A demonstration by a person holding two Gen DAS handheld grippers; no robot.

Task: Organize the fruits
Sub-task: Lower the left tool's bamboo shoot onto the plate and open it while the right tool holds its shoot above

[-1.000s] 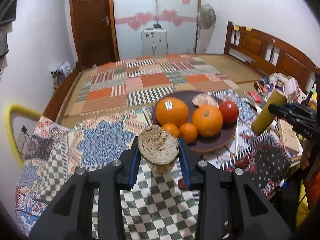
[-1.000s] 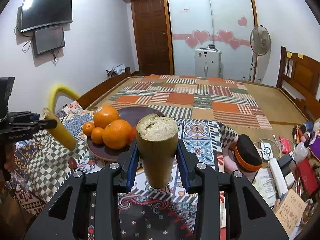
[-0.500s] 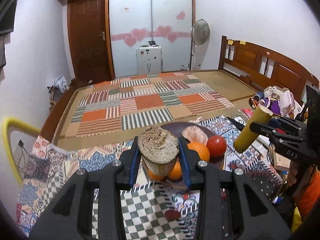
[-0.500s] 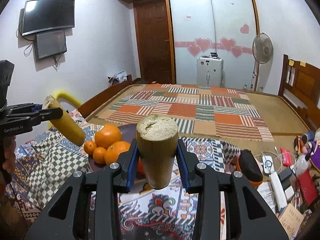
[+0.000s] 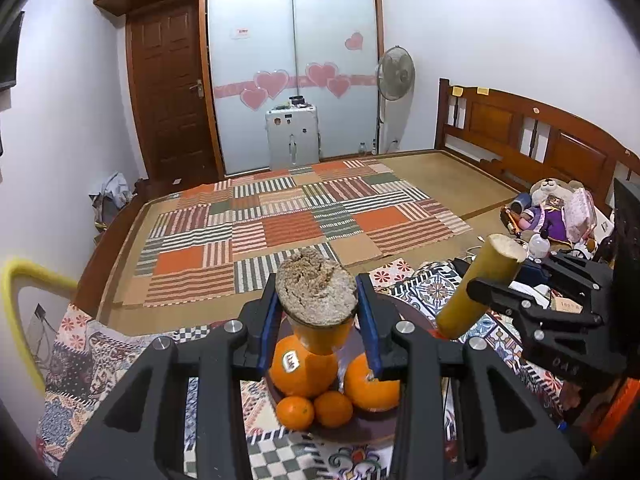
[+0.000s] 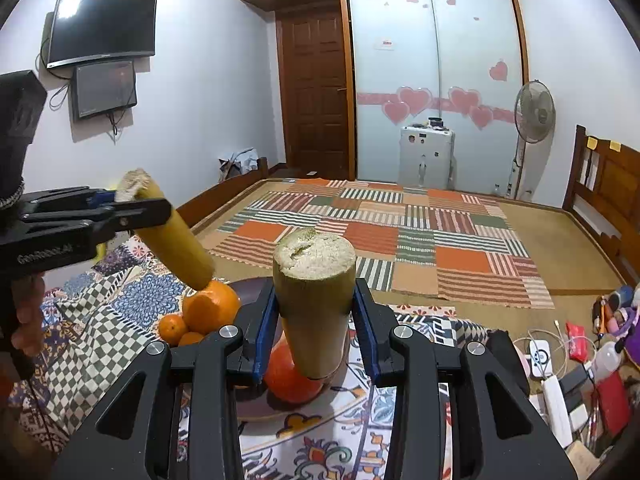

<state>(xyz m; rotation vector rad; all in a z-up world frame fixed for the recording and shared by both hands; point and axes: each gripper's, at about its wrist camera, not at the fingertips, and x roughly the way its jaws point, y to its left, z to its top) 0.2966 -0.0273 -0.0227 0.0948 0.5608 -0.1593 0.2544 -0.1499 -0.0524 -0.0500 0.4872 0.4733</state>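
Observation:
My left gripper (image 5: 318,320) is shut on a short yellow sugarcane piece (image 5: 316,296), held over the dark plate (image 5: 360,426). On the plate lie large oranges (image 5: 302,372) and small mandarins (image 5: 295,412). My right gripper (image 6: 314,316) is shut on a second sugarcane piece (image 6: 314,280), held above a red tomato (image 6: 290,380) at the plate's (image 6: 256,408) near side. Each gripper shows in the other view: the right one (image 5: 476,292) with its cane (image 5: 480,284), the left one (image 6: 132,208) with its cane (image 6: 176,248) just above an orange (image 6: 210,306).
The plate stands on a table with patterned cloths (image 5: 100,356). A yellow chair back (image 5: 16,304) is at the left. Clutter of chargers, bottles and toys (image 6: 576,356) lies at the right. A patchwork rug (image 5: 288,228) covers the floor beyond.
Both grippers have moved in over the plate with their sugarcane pieces. The plate and oranges now sit directly beneath the fingers in both views.

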